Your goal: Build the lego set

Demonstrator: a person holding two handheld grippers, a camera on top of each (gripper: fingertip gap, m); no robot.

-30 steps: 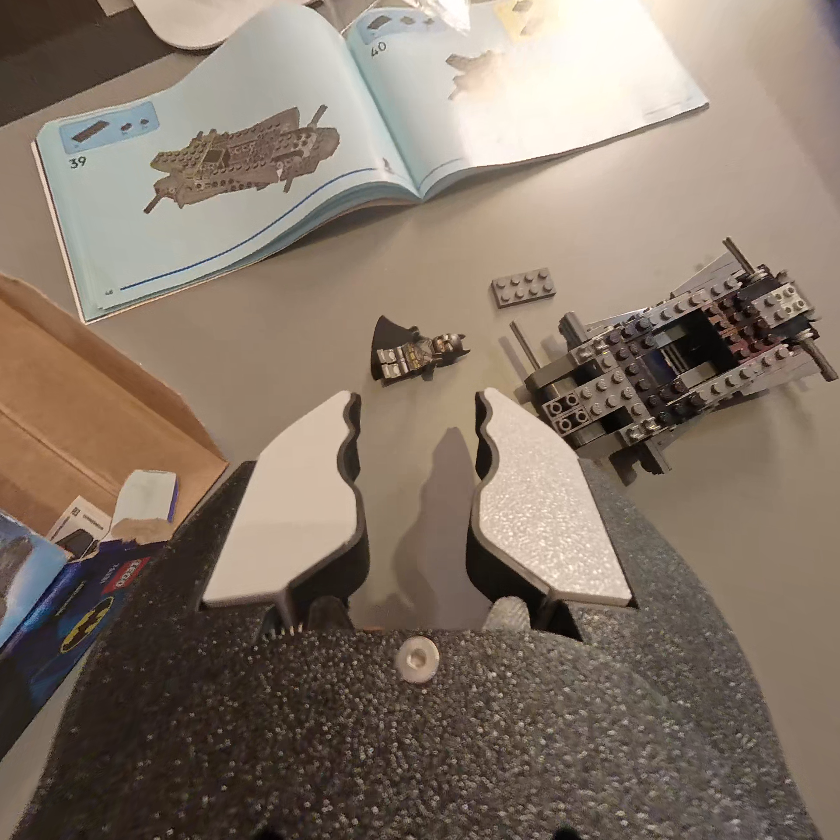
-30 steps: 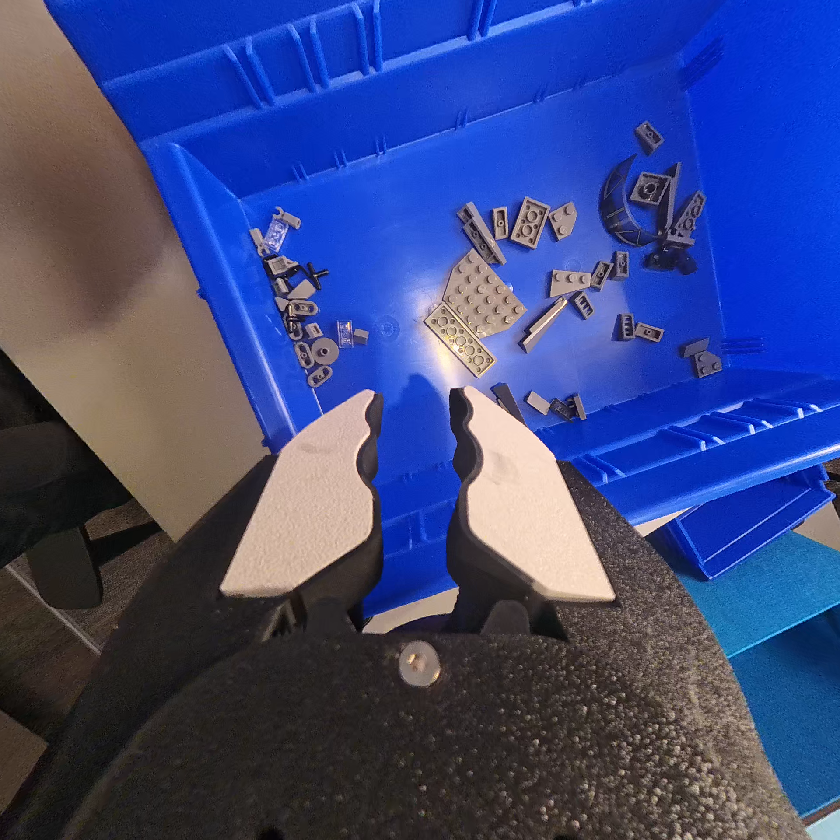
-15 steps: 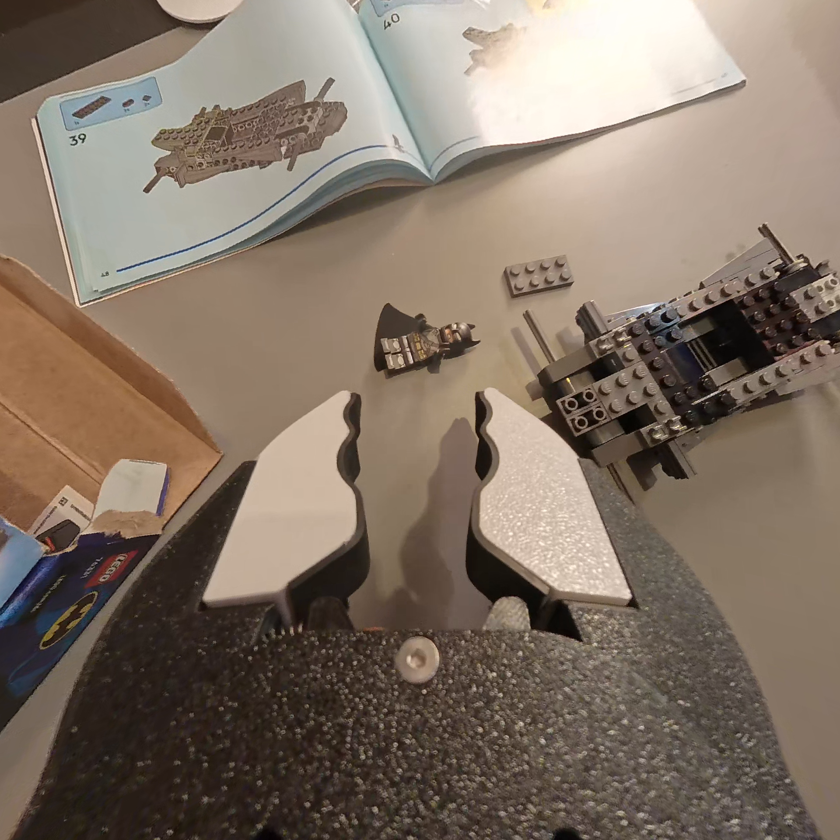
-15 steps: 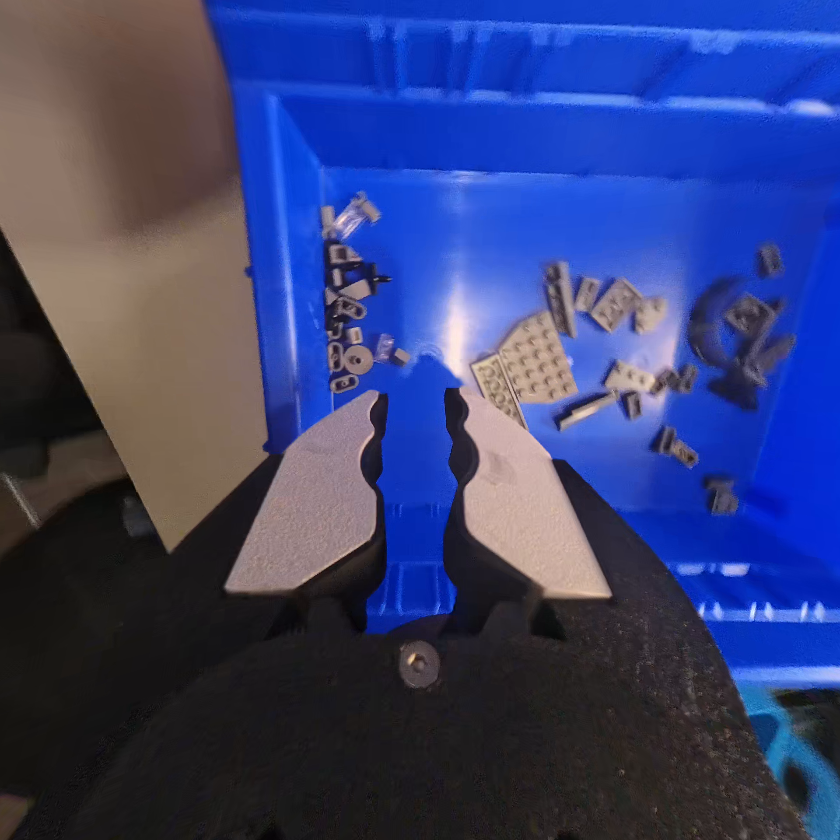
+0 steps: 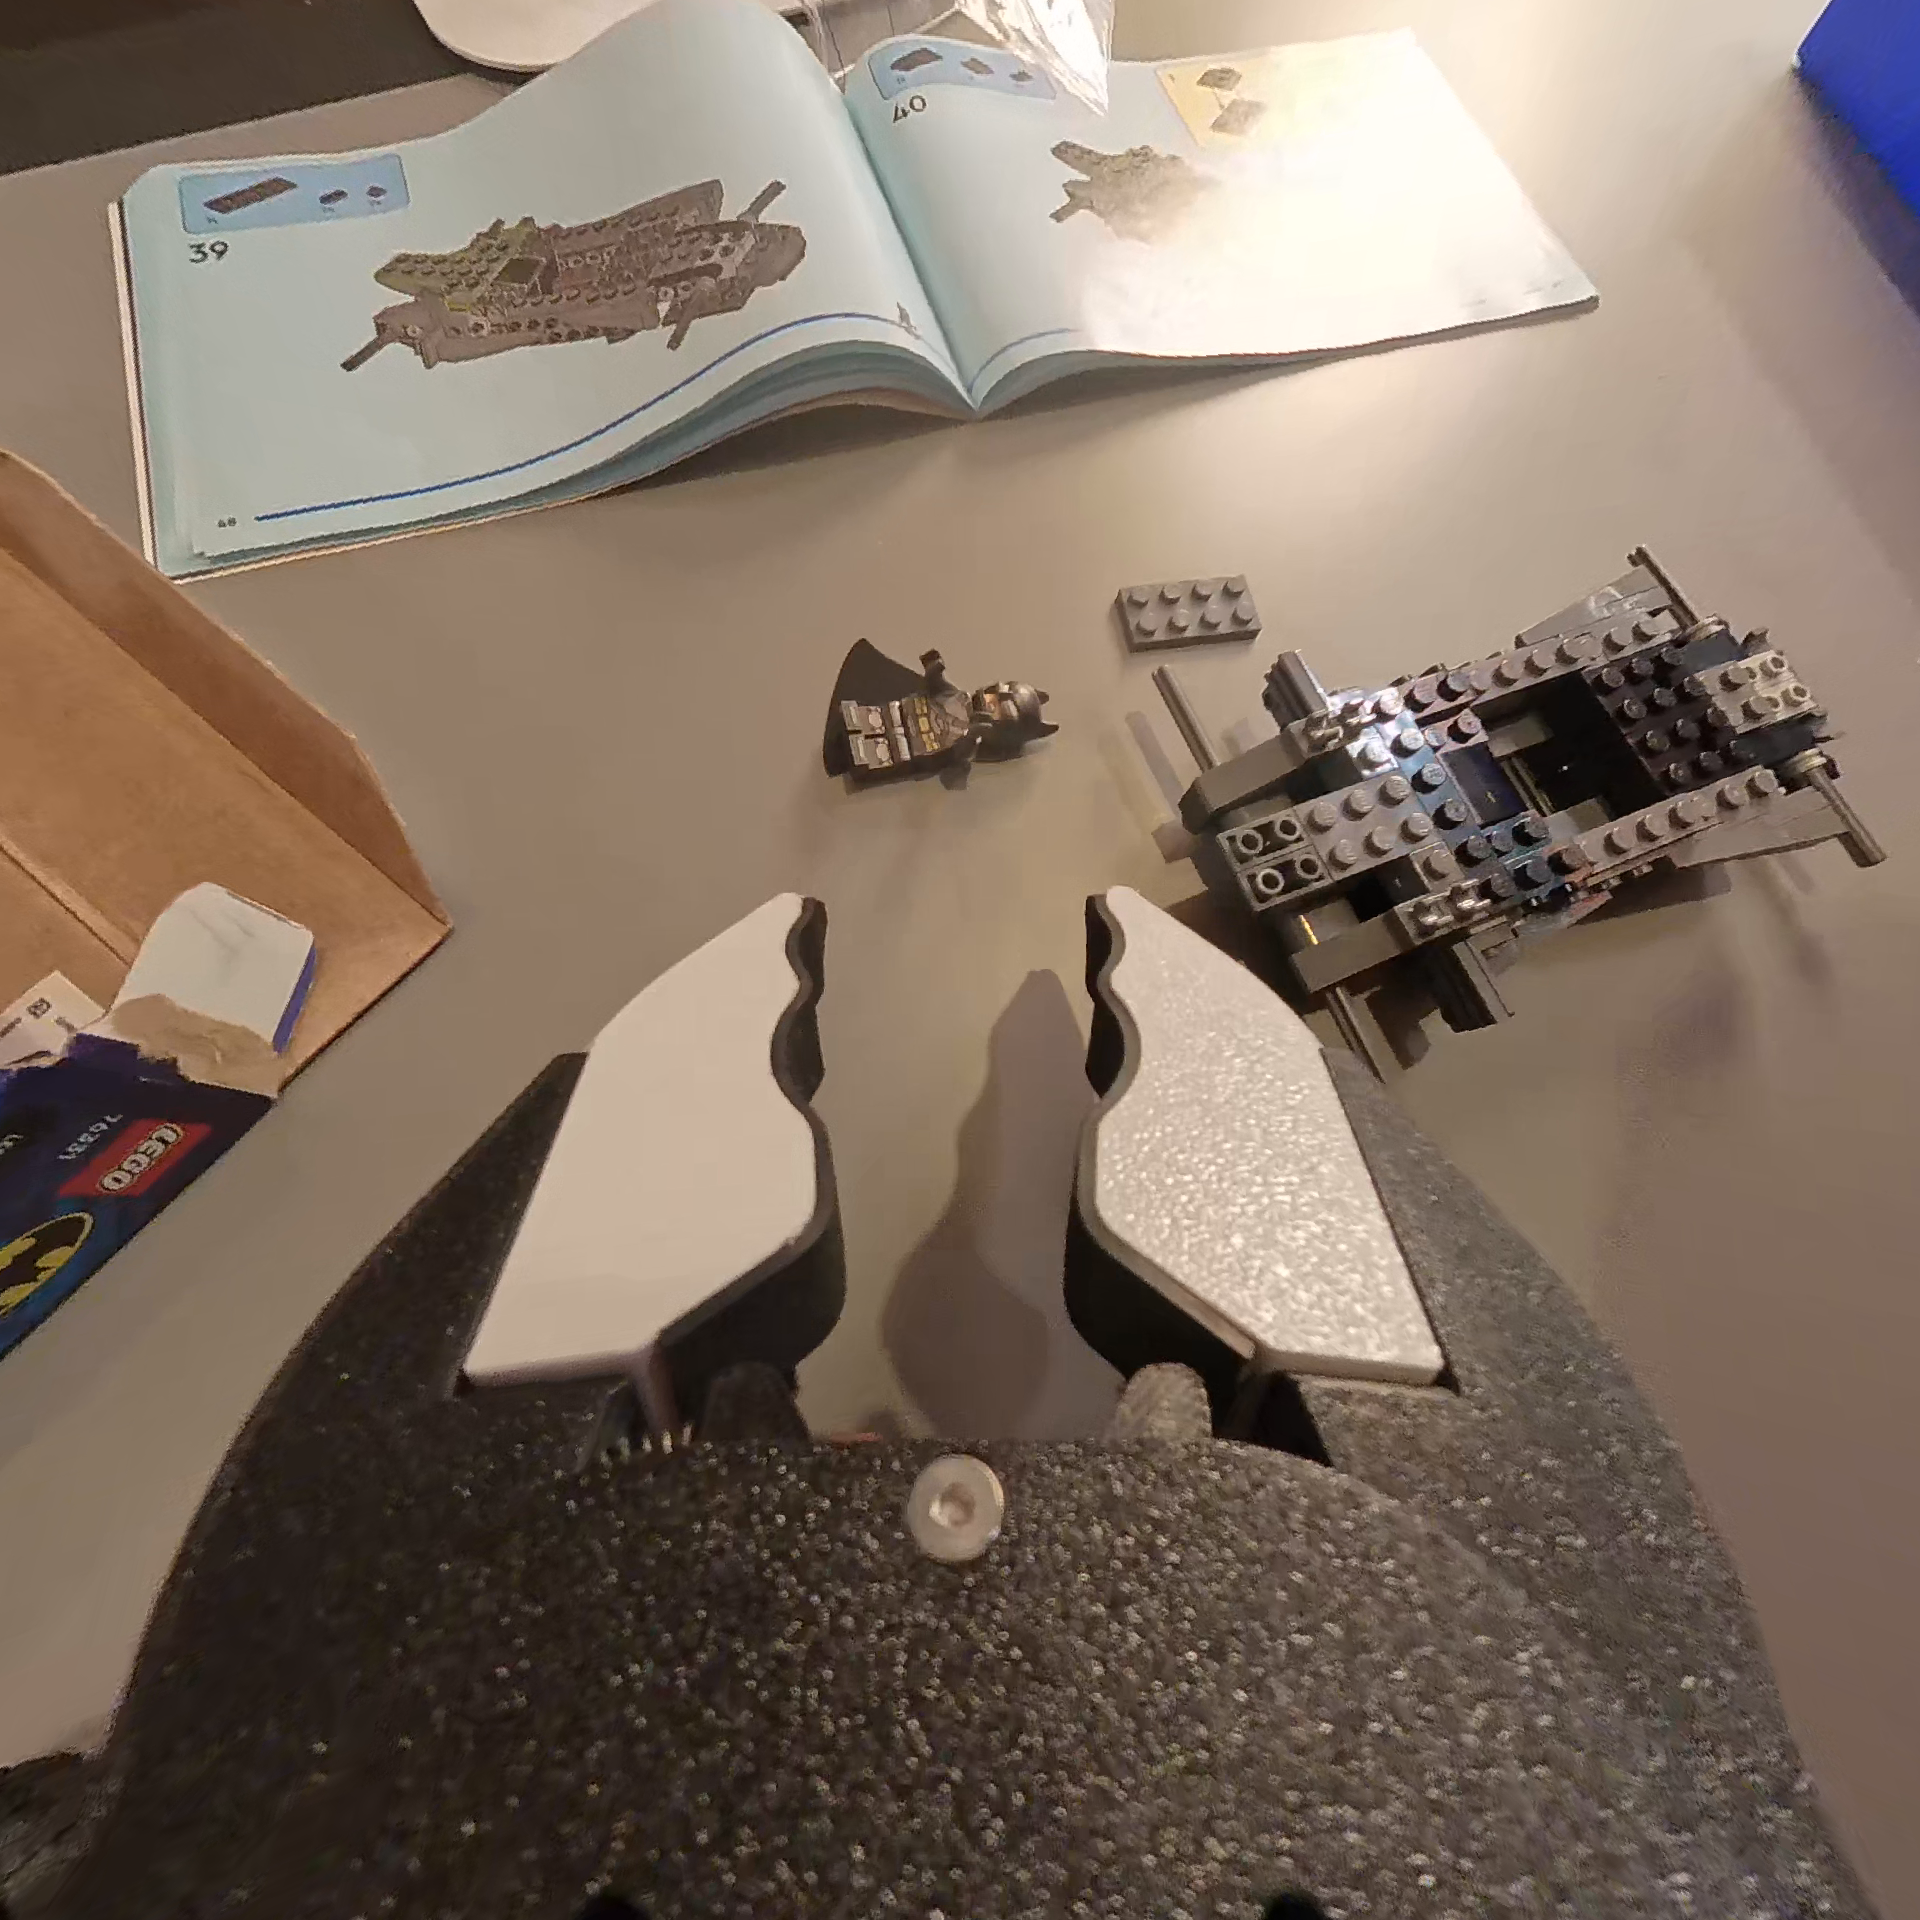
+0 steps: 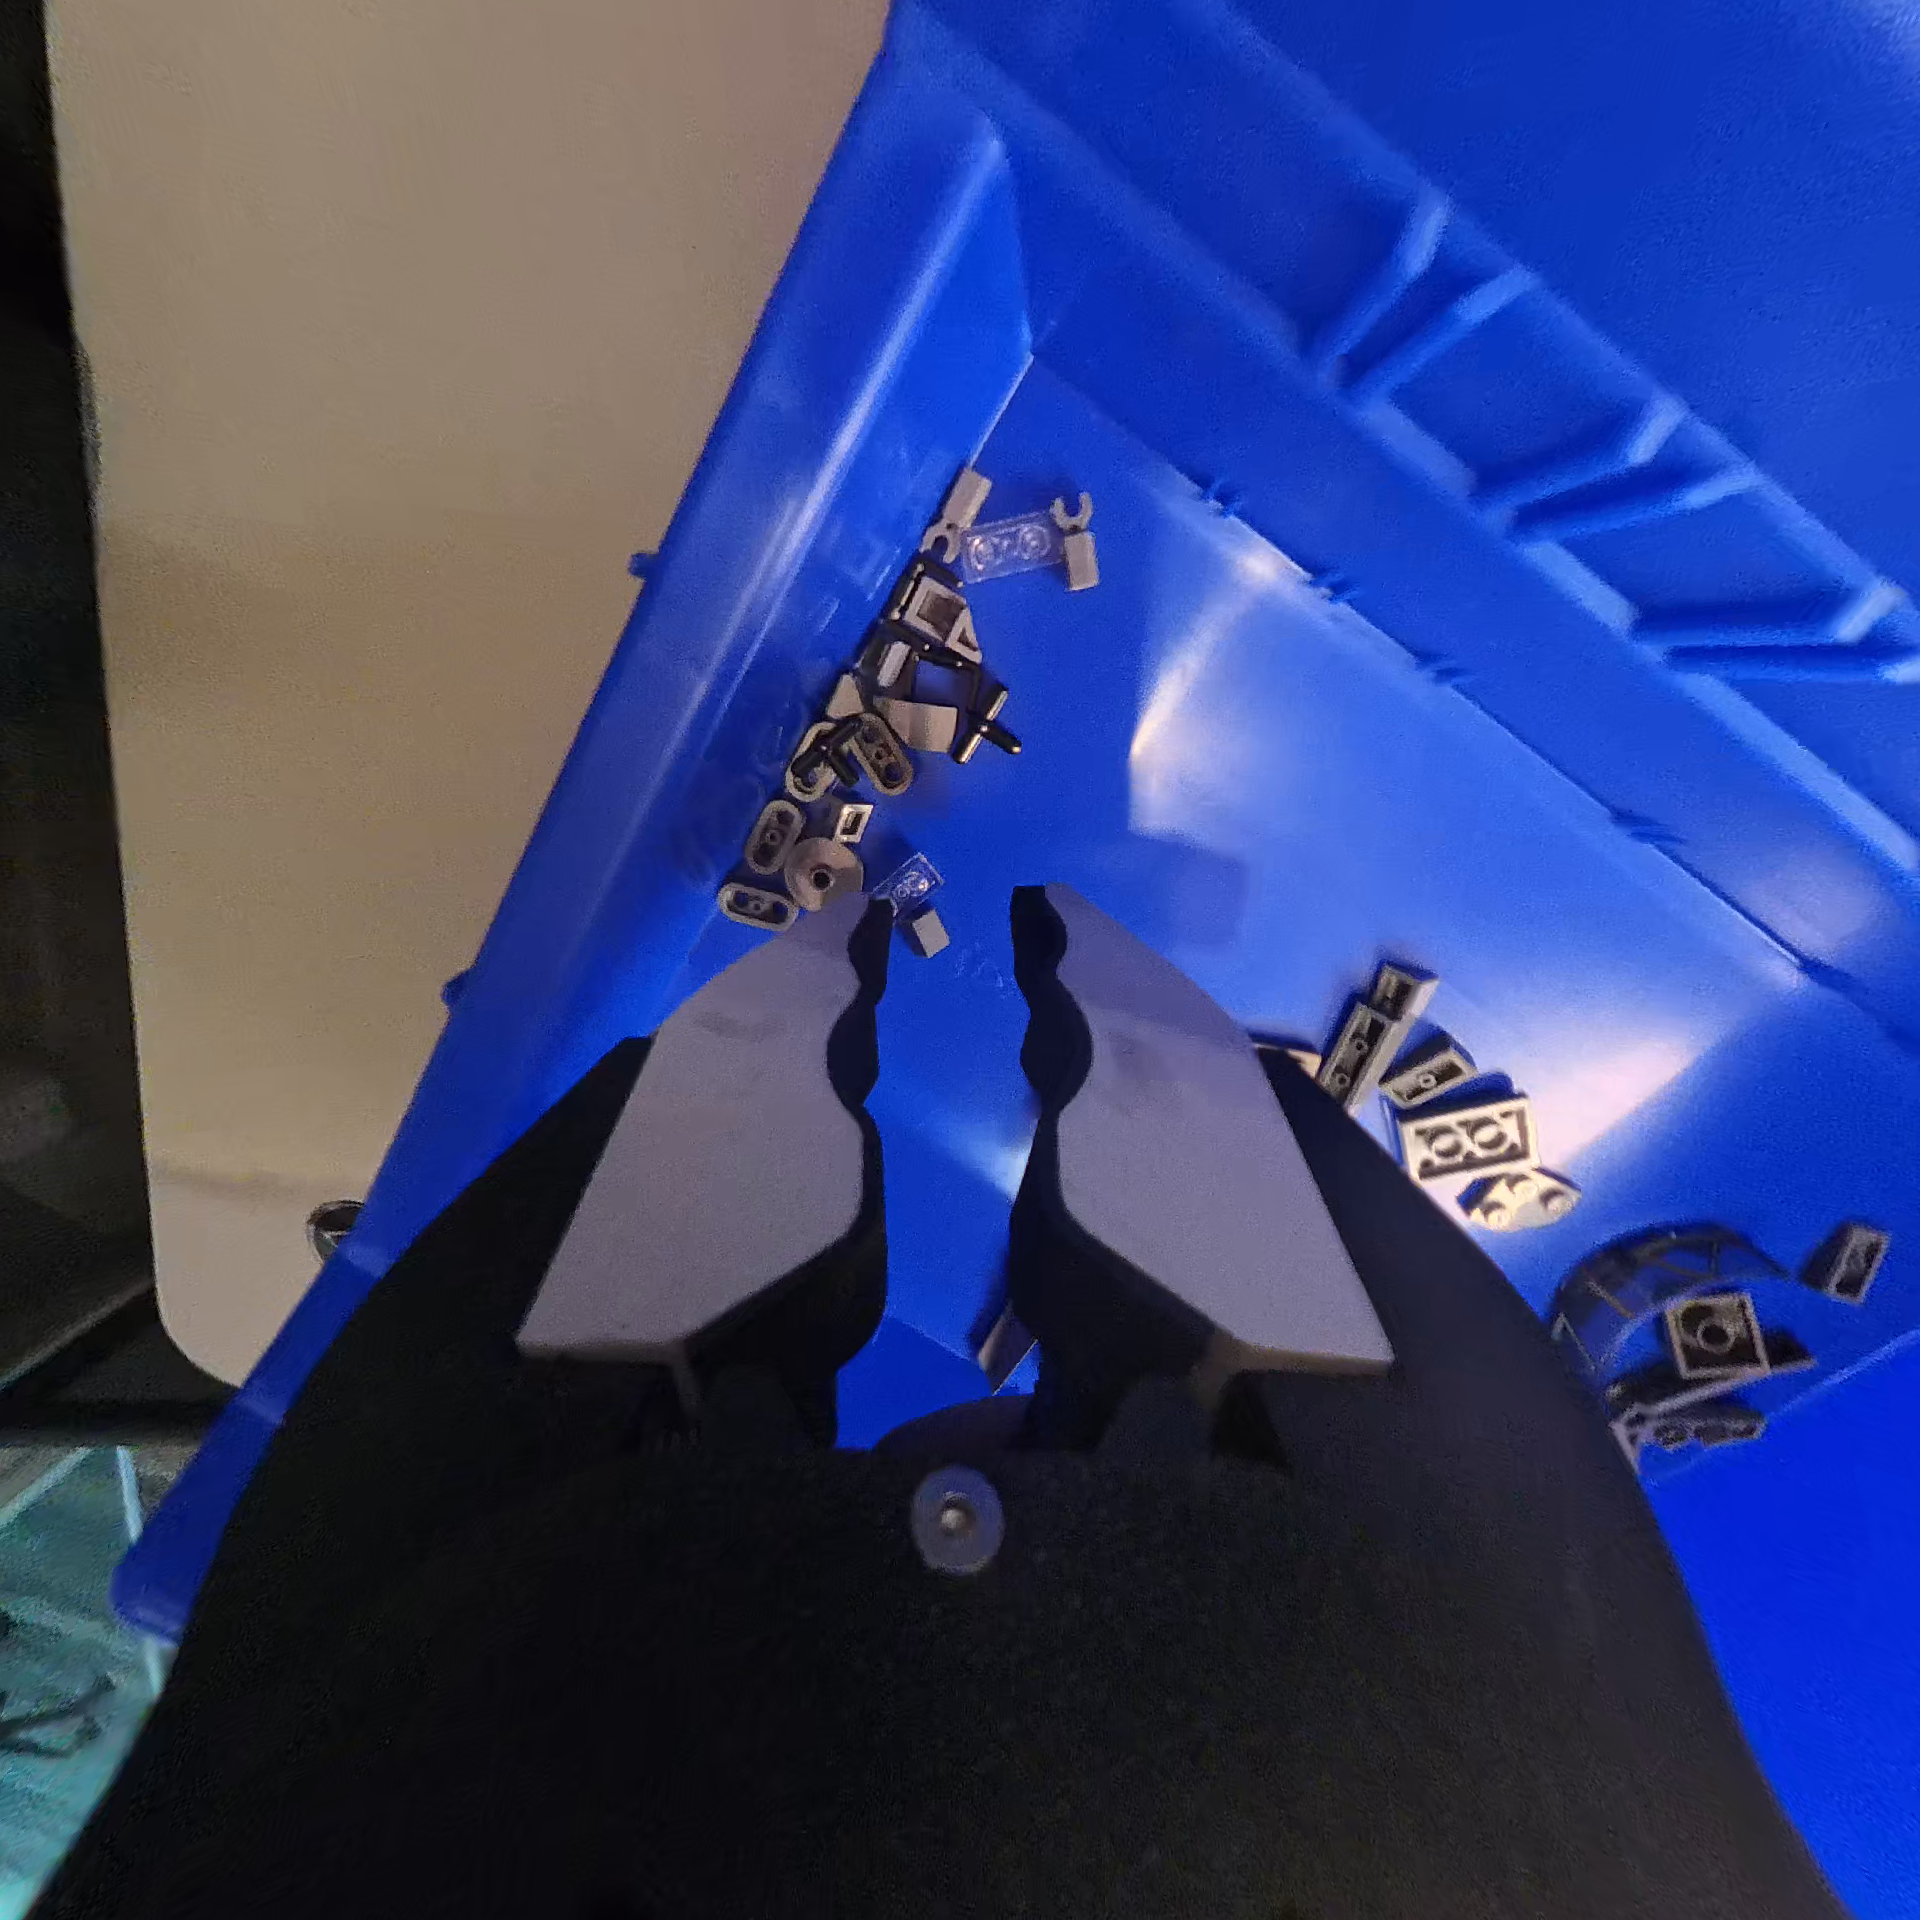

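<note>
— Tongs on the right, what is new with them?

— We see the right tongs point(image 6: 951, 904) much closer to the floor of the blue bin point(image 6: 1351, 727) than a moment ago. The bin now looks tipped in our view, so we think the hand has turned. The gap between the two fingers is also a bit smaller than before.

— Do they hold a piece?

— No. They are released, with blue floor showing between the fingers. A tiny grey block point(image 6: 925, 932) lies just beside the left fingertip, and a clear flat piece point(image 6: 911, 885) and a round grey piece point(image 6: 824, 876) sit right by it. Nothing is pinched.

— And the left tongs point(image 5: 945, 914)?

— We see almost no change there. They hang over the desk point(image 5: 623, 675), spread wide and bare.

— What is near them?

— A little caped figure point(image 5: 935, 722) lies flat just ahead of the tips. The half-built brick car point(image 5: 1507, 821) sits off to the right, with a loose grey plate point(image 5: 1190, 613) above it. An open booklet point(image 5: 520, 312) lies farther back, and a cardboard box point(image 5: 156, 727) is on the left.

— How do both point?

— Both lean forward and down.
</note>
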